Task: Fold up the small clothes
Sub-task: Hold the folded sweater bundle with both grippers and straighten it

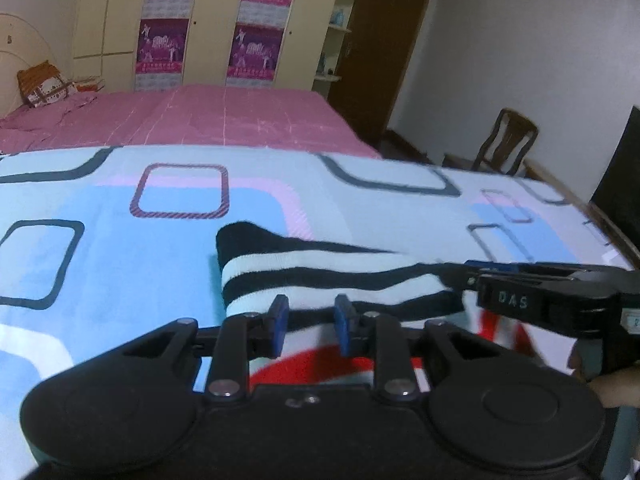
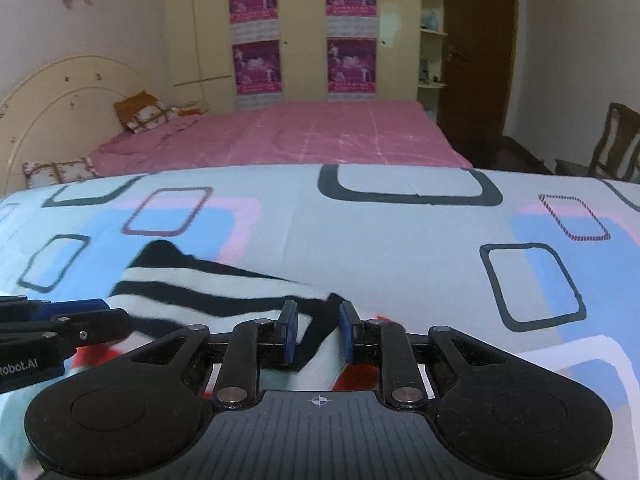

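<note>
- The striped garment (image 1: 320,276), black and white bands with a red-and-white part nearer the cameras, lies on the patterned sheet (image 1: 120,248) covering the near surface. Its long axis runs left to right across both views.
- The left gripper (image 1: 312,326) sits at the near edge of the striped fold, towards its left end. Its 2 blue pads (image 1: 280,320) stand a narrow gap apart with cloth between them. I judge it to be pinching the garment, though the contact itself is blurred and I cannot be sure.
- The right gripper (image 2: 318,332) is at the opposite end, where the stripes run out to a dark corner. Its pads (image 2: 290,330) are likewise drawn in close with a fold of fabric between them, so it appears to grip the cloth too.
- Each gripper shows from the side in the other's view, so the 2 hold the same near edge, 1 at each end, neither nearer than the other.
- The coming move turns on this: the garment extends away from both grippers, so carrying the held edge forward would lay it over the far part.
- Nothing lies on the sheet beyond the garment. Well apart are a pink bed (image 2: 320,140), a wardrobe (image 2: 304,32) and a wooden chair (image 1: 508,140).
</note>
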